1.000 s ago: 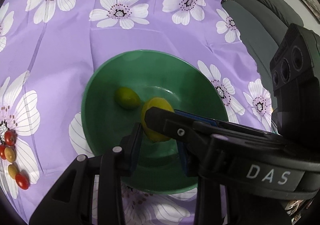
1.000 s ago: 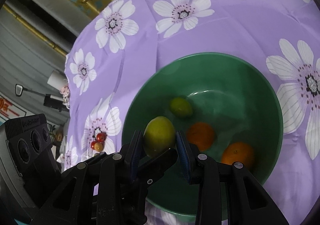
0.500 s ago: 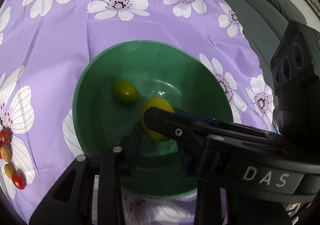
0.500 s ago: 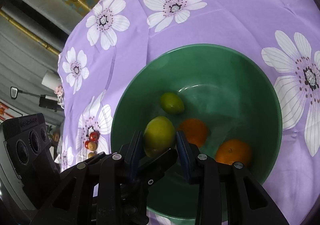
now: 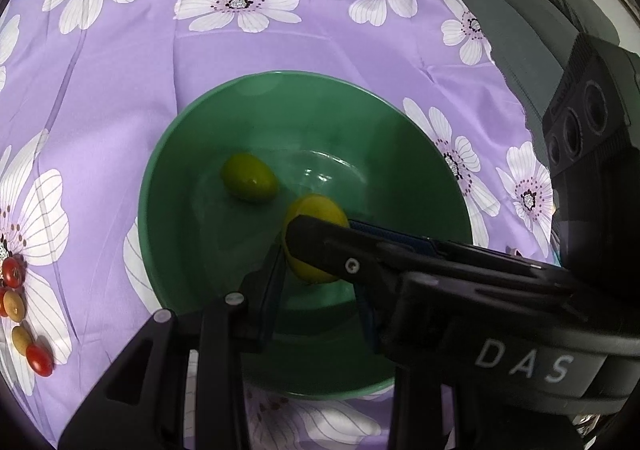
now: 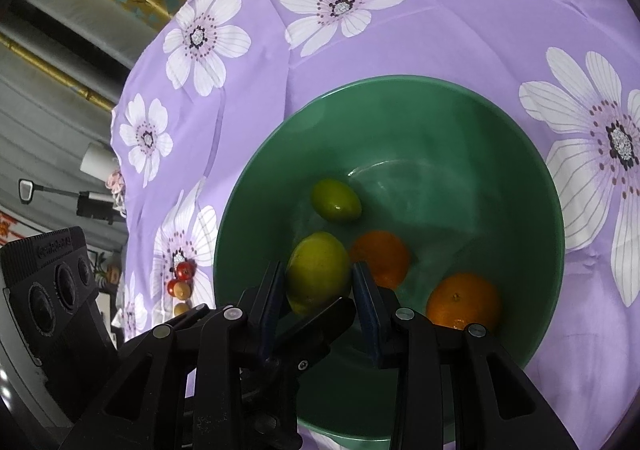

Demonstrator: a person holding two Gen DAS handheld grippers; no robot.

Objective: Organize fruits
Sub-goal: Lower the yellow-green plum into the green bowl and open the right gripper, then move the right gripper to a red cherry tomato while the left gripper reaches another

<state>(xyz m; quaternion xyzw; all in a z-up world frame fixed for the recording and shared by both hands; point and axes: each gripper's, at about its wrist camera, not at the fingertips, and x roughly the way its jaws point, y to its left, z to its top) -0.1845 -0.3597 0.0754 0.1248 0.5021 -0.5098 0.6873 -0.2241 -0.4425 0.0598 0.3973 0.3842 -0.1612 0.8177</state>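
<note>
Right gripper (image 6: 319, 282) clamped on smooth yellow-green lemon (image 6: 318, 270), above green bowl (image 6: 520, 138); left gripper's state unclear

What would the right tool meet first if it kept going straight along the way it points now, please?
Probably the inner floor of the green bowl, near the closer orange. The right tool already grips the yellow-green fruit, so that fruit would likely touch down first; depth is unclear.

Left wrist view: fisheye, close, looking steeply down over its own black fingers into the round green plastic bowl (image 5: 168, 186) at frame centre; grey sofa (image 5: 532, 6) at upper right. Right wrist view: fisheye, equally close and steep, bowl (image 6: 532, 178) centre-right, room wall at upper left. Shared: bowl, purple white-flowered tablecloth (image 5: 132, 62) (image 6: 460, 34), small oval green fruit (image 5: 249, 183) (image 6: 335, 200).
</note>
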